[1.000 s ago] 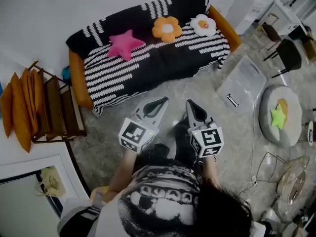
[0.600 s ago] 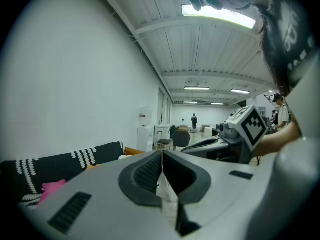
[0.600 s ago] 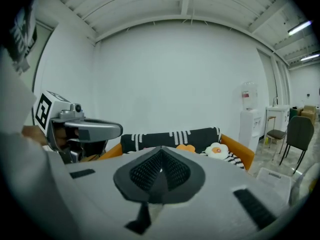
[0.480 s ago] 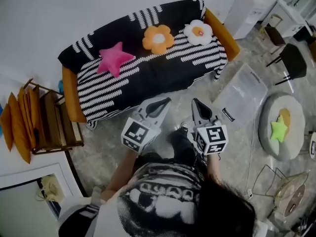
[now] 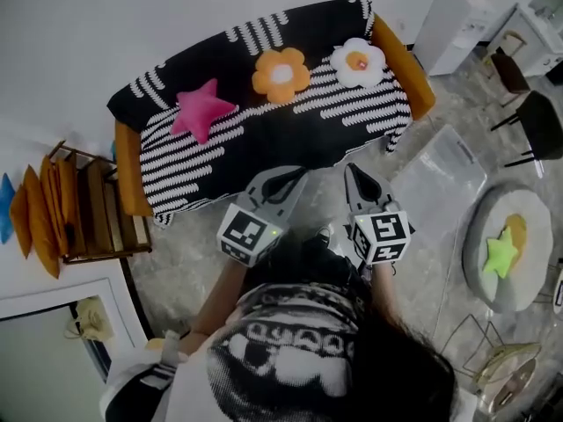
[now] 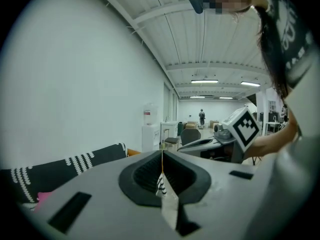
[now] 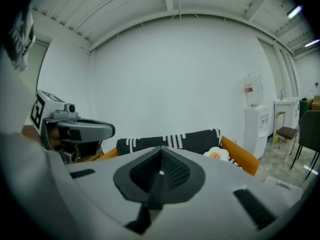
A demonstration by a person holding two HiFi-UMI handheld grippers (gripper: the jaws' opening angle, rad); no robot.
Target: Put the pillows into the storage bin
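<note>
Head view: left gripper (image 5: pixel 297 174) and right gripper (image 5: pixel 351 170) pinched shut, empty, held side by side toward the far sofa (image 5: pixel 264 134), likely for reaching pillows. Lying there: pink star (image 5: pixel 201 111), orange flower (image 5: pixel 281 73), white flower (image 5: pixel 357 61). Waiting right, on floor: clear bin (image 5: pixel 437 181).

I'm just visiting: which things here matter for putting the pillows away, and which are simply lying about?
For the job: pink star pillow, orange flower pillow and white flower pillow, all on the striped sofa; clear storage bin on the floor.

Just about: wooden rack of orange cushions, round grey cushion with a green star on it, water dispenser, black chair.
</note>
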